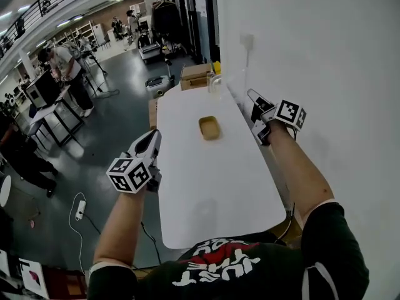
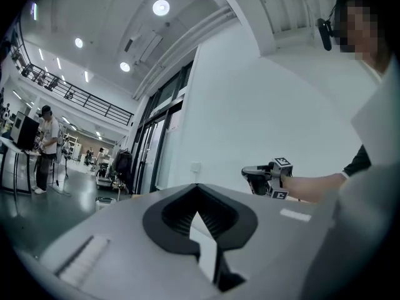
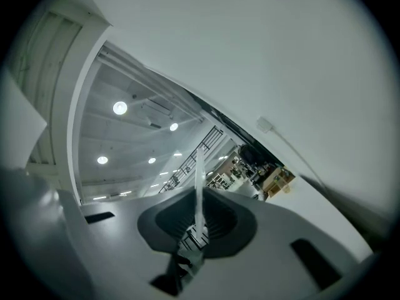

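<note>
The right gripper (image 3: 199, 167) angles upward beside a white wall (image 3: 269, 49). Its jaws stand pressed together, a thin pale blade rising from the dark recess of the grey body, with nothing between them. Beyond the tip are round ceiling lights (image 3: 120, 108), a balcony railing (image 3: 187, 164) and brown cardboard boxes (image 3: 279, 180) — these sit below a wall socket (image 3: 265, 124).
</note>
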`<move>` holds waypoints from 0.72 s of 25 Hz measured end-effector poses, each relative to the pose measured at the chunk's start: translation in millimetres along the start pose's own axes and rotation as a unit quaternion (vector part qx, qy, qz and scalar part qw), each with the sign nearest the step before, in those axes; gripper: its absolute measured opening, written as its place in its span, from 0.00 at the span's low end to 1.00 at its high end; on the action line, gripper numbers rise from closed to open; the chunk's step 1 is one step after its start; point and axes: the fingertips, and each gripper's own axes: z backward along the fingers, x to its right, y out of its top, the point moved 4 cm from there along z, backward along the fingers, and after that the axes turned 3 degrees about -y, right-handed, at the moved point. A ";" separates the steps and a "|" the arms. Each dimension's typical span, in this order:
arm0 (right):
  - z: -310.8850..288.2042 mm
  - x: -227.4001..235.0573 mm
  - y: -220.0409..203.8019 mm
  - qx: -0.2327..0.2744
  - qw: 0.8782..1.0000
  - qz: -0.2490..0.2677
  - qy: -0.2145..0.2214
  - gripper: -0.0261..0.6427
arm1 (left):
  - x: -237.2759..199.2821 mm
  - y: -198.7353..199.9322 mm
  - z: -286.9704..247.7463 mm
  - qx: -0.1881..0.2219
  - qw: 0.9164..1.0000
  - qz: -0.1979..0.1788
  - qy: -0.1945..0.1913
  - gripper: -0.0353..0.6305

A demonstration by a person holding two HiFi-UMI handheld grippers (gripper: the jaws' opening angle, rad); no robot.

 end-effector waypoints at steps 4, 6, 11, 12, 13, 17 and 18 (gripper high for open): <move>28.6 -3.0 33.0 0.001 0.999 0.030 0.015 0.09 | 48.6 12.3 -8.0 0.008 1.000 -0.018 0.009 0.05; 38.7 -6.2 44.2 0.002 0.999 0.040 0.025 0.09 | 67.1 15.7 -6.4 0.016 1.000 -0.020 0.015 0.05; 56.9 -13.7 73.5 0.010 0.997 0.059 0.052 0.09 | 97.9 20.7 -14.6 0.030 0.999 -0.008 0.030 0.05; 59.2 -17.1 77.4 0.014 0.996 0.062 0.058 0.09 | 101.2 22.1 -16.3 0.030 0.999 -0.007 0.029 0.05; 61.2 -21.3 80.0 0.018 0.996 0.063 0.065 0.09 | 103.6 23.8 -16.8 0.031 0.999 -0.006 0.029 0.05; 68.9 -38.3 85.0 0.035 0.993 0.076 0.082 0.09 | 109.8 34.0 -13.9 0.037 0.999 -0.004 0.023 0.05; 70.5 -41.8 85.7 0.039 0.992 0.083 0.084 0.09 | 111.4 36.6 -12.9 0.038 0.999 -0.006 0.021 0.05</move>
